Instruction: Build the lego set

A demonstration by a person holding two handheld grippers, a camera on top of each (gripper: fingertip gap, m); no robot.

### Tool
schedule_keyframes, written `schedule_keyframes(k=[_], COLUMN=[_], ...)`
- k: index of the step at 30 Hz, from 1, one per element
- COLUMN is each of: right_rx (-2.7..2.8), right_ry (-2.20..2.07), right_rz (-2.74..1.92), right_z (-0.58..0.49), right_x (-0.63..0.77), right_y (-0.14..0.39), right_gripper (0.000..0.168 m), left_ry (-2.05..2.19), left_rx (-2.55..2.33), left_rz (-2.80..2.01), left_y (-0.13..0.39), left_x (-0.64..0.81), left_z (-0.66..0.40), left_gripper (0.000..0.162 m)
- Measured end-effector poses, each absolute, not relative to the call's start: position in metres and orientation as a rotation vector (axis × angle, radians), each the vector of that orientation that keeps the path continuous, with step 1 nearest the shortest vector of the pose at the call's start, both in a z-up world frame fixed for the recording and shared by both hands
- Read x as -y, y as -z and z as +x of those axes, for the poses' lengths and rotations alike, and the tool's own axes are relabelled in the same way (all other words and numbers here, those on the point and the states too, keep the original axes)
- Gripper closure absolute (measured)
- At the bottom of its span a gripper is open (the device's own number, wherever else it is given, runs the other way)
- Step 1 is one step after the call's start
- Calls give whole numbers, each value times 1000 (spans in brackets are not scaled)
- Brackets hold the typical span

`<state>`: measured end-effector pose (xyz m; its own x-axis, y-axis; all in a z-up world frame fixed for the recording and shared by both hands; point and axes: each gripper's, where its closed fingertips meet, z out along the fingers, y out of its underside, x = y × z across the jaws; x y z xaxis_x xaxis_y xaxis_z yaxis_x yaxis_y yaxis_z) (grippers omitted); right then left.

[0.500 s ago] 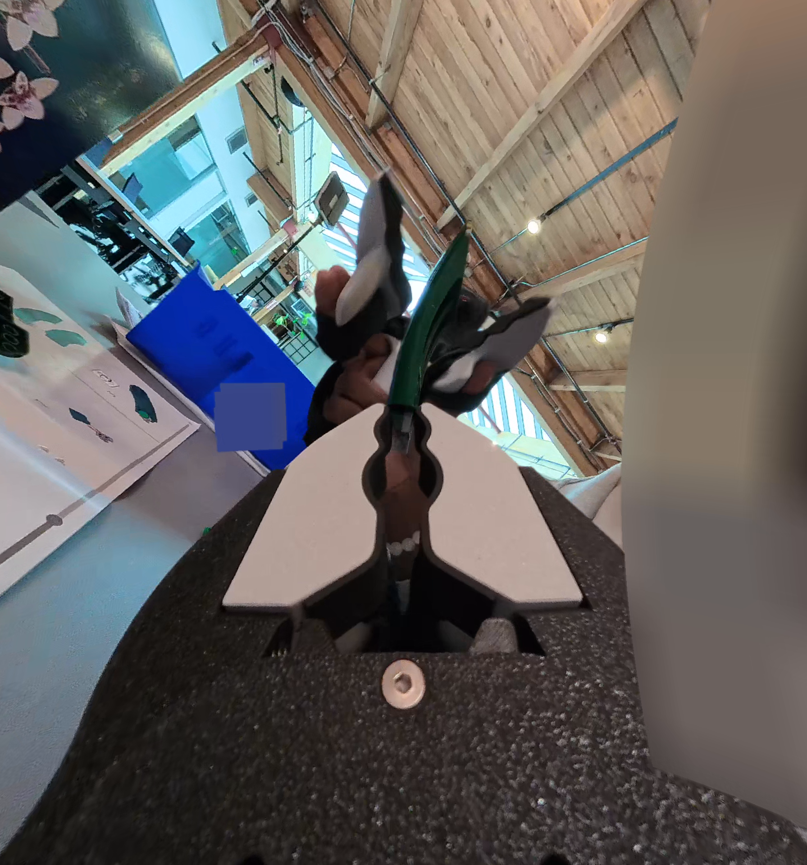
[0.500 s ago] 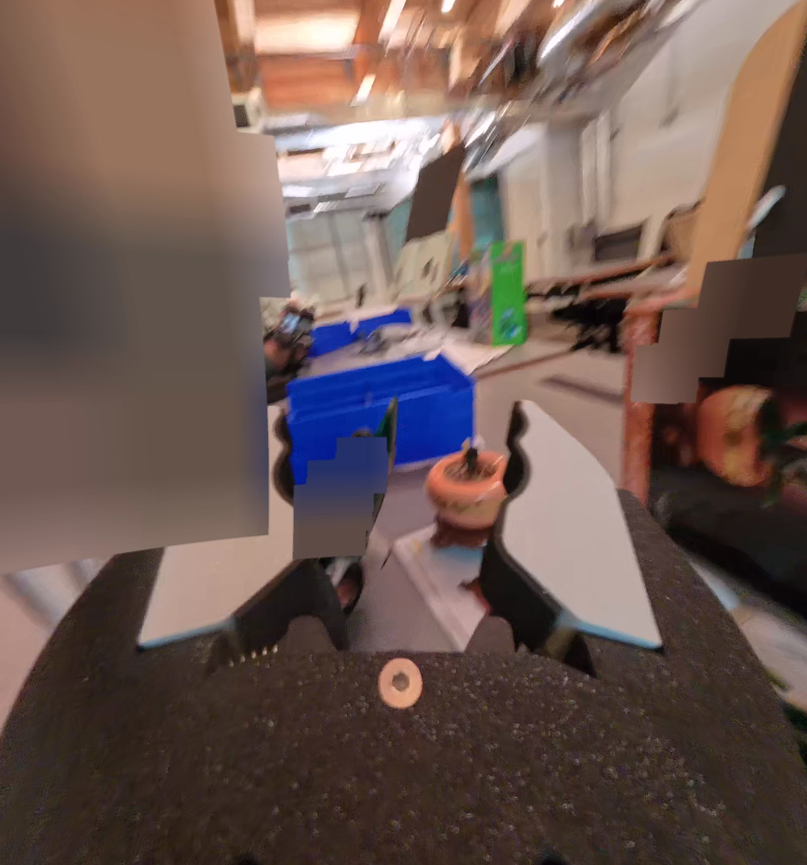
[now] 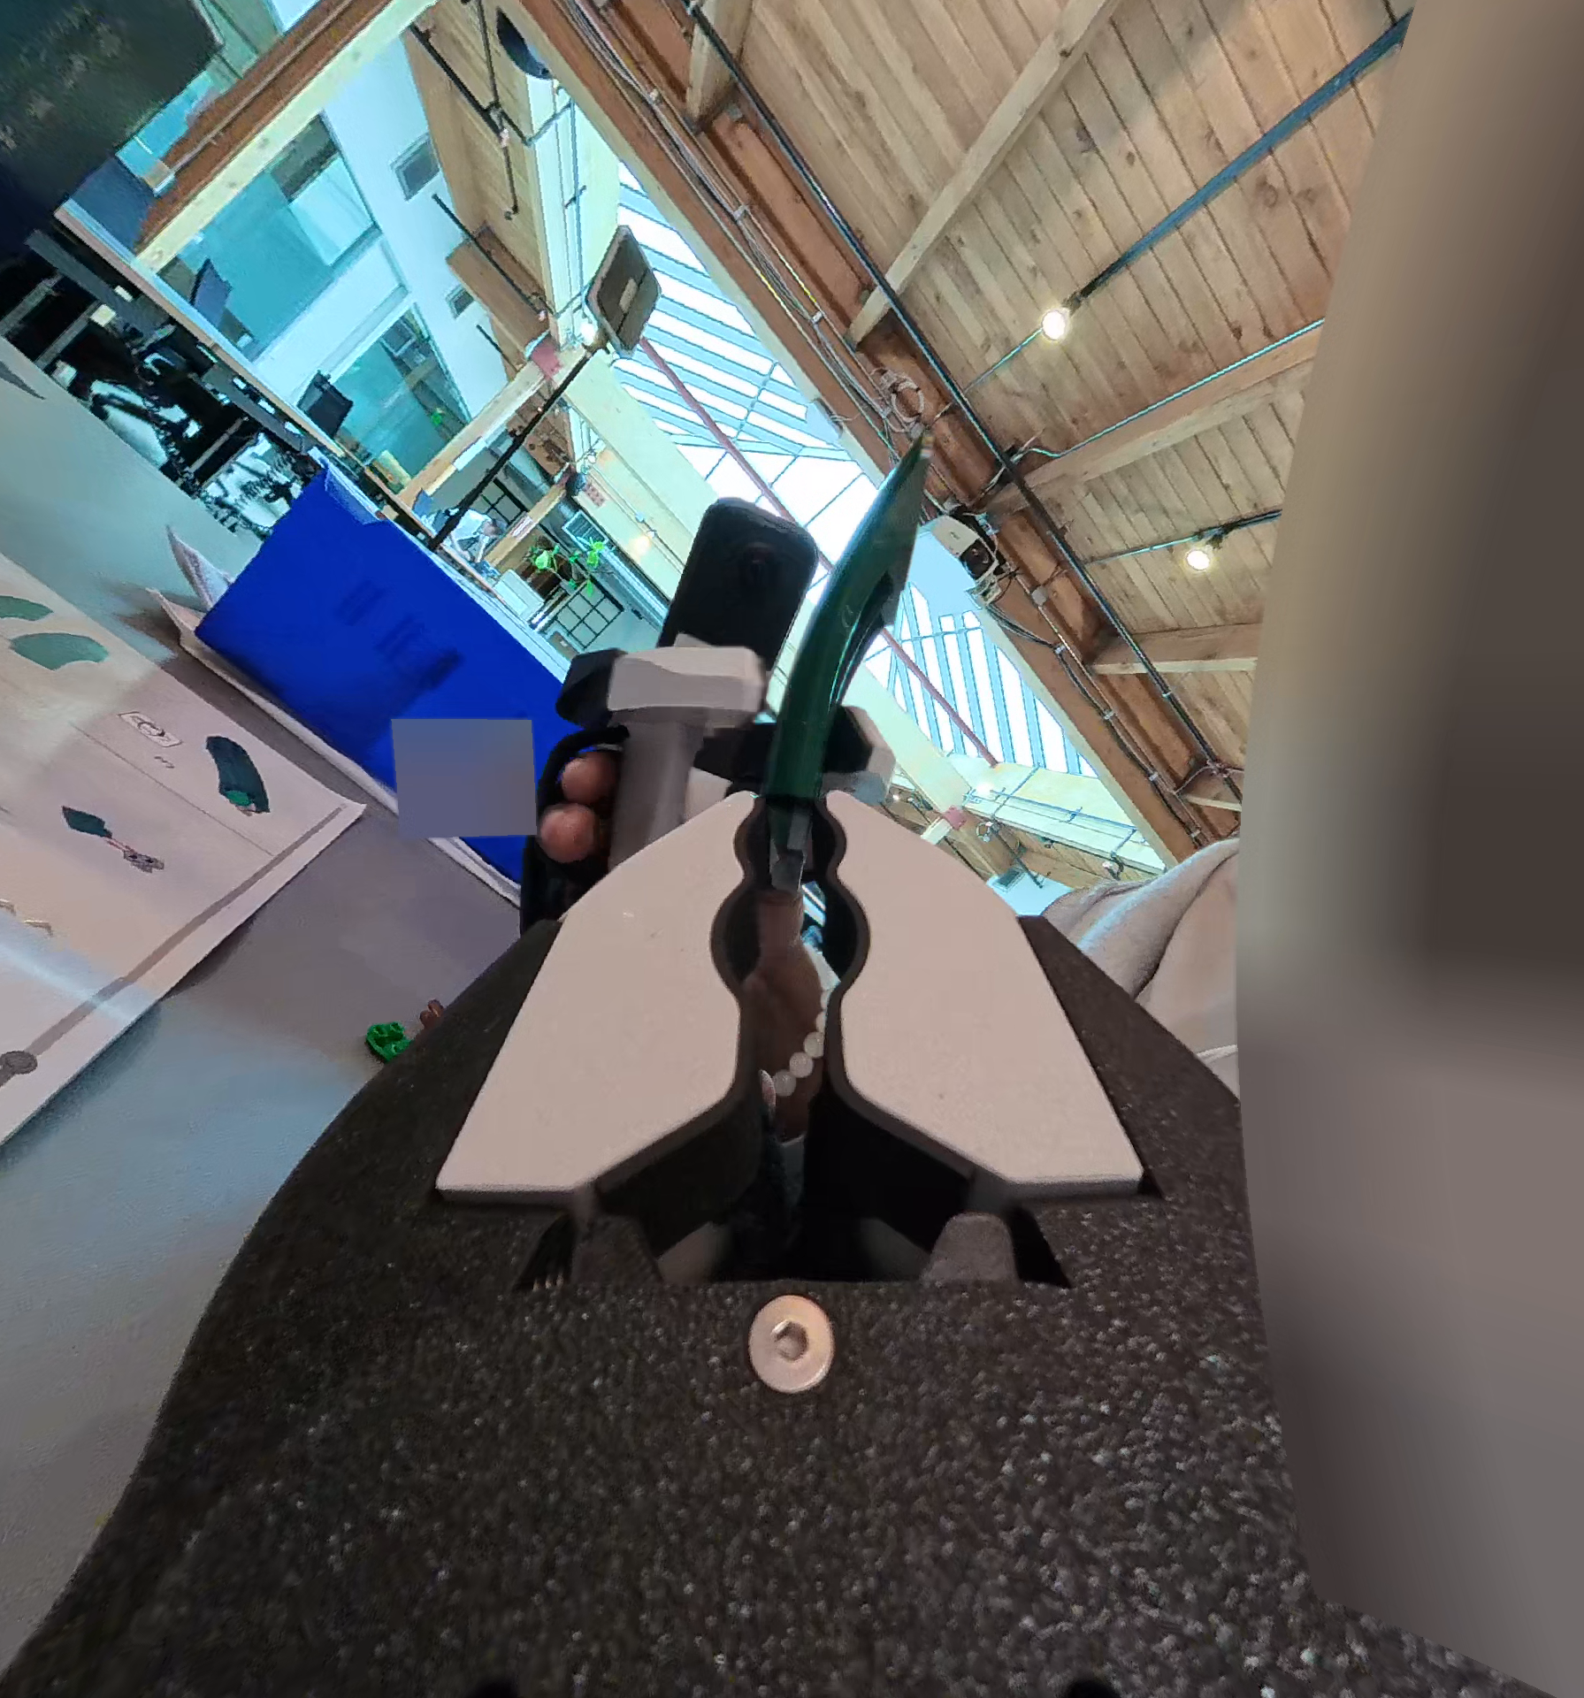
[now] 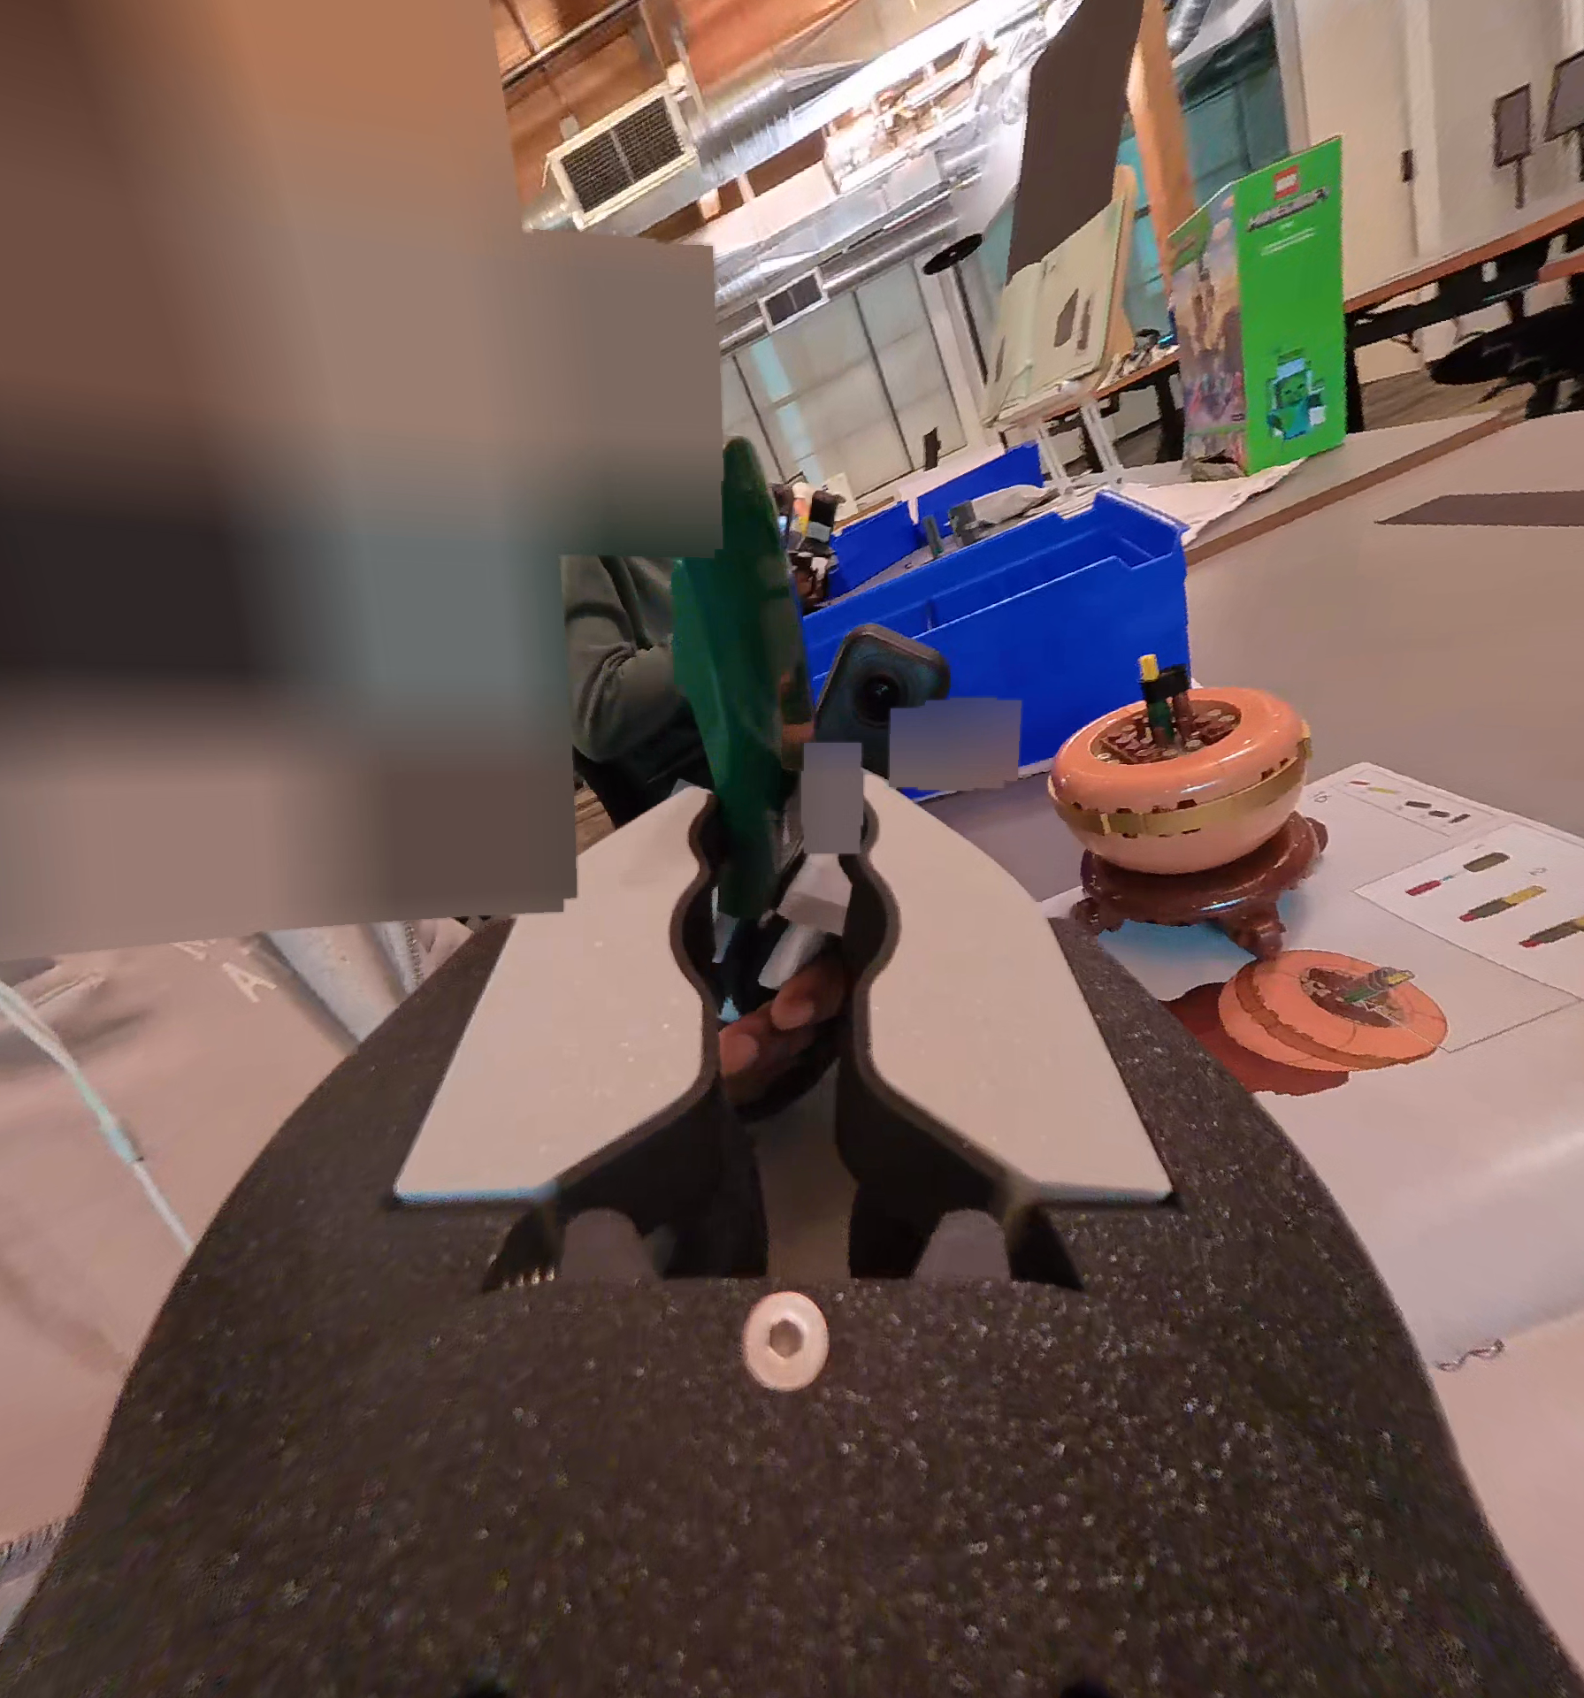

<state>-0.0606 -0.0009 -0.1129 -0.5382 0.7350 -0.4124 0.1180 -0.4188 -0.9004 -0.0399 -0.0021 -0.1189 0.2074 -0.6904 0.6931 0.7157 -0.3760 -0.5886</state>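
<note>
My left gripper (image 3: 788, 818) is shut on the stem end of a dark green curved leaf piece (image 3: 848, 625), which rises up from its tips. My right gripper (image 4: 788, 827) faces it at close range. Its jaws stand partly apart around the leaf's base (image 4: 742, 717) and the left gripper's tips, and the leaf lies nearer its left finger. The right gripper also shows in the left wrist view (image 3: 678, 698), just behind the leaf. A peach lego pot (image 4: 1178, 799) on a brown stand, with short stems in it, sits on the table to the right.
An open instruction booklet (image 4: 1459, 882) lies under and beside the pot, and it also shows in the left wrist view (image 3: 80, 827). Blue bins (image 4: 999, 597) stand behind. A green lego box (image 4: 1266, 303) is far back. A small green piece (image 3: 386, 1038) lies on the table. The tips of both grippers are at nearly the same place. The peach lego pot (image 4: 1178, 799) sits 12 centimetres or so from the ends of my right fingers.
The right gripper has moved in to the leaf and turned, and its jaws have narrowed from wide open. The left gripper still holds the leaf.
</note>
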Motion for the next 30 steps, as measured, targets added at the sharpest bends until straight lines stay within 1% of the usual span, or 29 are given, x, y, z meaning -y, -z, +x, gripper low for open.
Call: schedule_keyframes(k=[1,3,6,14,15,16,17,21,22,23,30], right_rx=[1362,1360,1340,1357,1360,1362,1367,1388,1412,1431,1346], right_ry=[-1998,-1976,-1897,-1856,-1846,-1830,-1816,-1787,-1823,-1896,-1944], right_rz=[-1195,-1165,-1170,-1191,-1194,-1203,-1204,-1205,-1188,-1159,-1263], right_z=[-61,-60,-62,-62,-63,-65,-66,-73,-73,-70,-74], right_x=[0,1,-1,0,-2,-4,-4,-1,2,8,2], right_y=[113,112,115,119,119,120,120,121,120,117,123], right_gripper=[144,152,156,157,155,137,123,119,140,156,158], left_ry=[1483,1457,1416,1357,1363,1369,1374,1377,1369,1357,1299], left_rx=[25,26,31,25,32,44,52,22,8,6,26], left_rz=[-1276,-1293,-1314,-1344,-1336,-1327,-1322,-1333,-1341,-1350,-1380], left_y=[118,119,122,127,127,126,126,127,127,126,131], left_x=[2,1,-1,-1,-1,-2,-2,-1,-1,-1,-5], left_z=[-40,-40,-43,-44,-45,-46,-47,-43,-40,-38,-41], left_gripper=[155,155,155,155,155,155,155,155,155,155,155])
